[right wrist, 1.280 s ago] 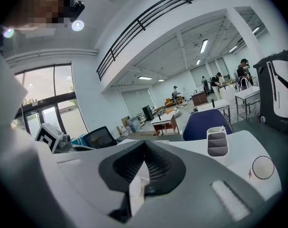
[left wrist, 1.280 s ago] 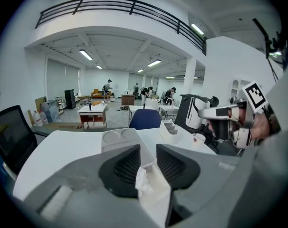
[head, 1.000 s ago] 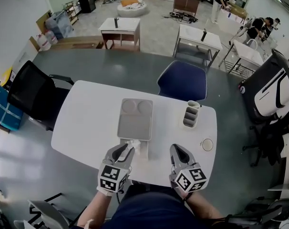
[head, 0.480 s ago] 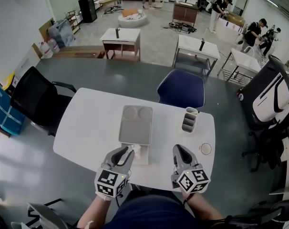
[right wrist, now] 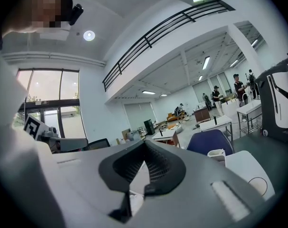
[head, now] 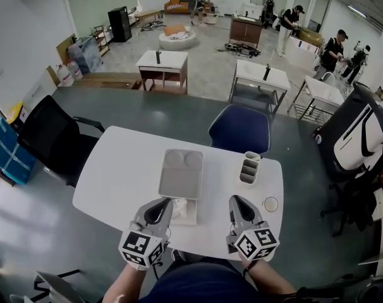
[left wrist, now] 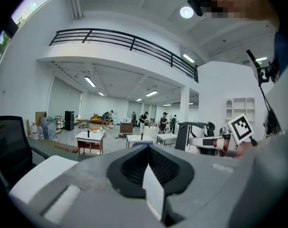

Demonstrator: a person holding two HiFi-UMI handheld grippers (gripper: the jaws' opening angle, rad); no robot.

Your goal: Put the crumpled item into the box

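On the white tabletop (head: 119, 169), the crumpled item (head: 179, 206), a small white wad, lies on the left part of a low white box (head: 189, 216) that sits just at the near edge of a grey tray (head: 181, 180). Whether the wad rests inside the box or only on its top cannot be told from the head view. The left tool (head: 163, 206) hangs just beside the wad, on its left. Its jaws are closing right down, and in the left gripper view the dark pads meet at their tips with nothing between them. The right tool (head: 236, 202) hovers over the tabletop to the right of the box, apart from it. In the right gripper view its jaws also stand together, and nothing is held. Both tools point away from the person, toward the far side of the tabletop. The tray has two round recesses at its far end. To its right stands a grey organizer (head: 248, 170) with slots, and near it a round disc (head: 270, 204) is set in the tabletop. A blue chair (head: 240, 128) stands at the far edge and a black chair (head: 45, 137) at the left.
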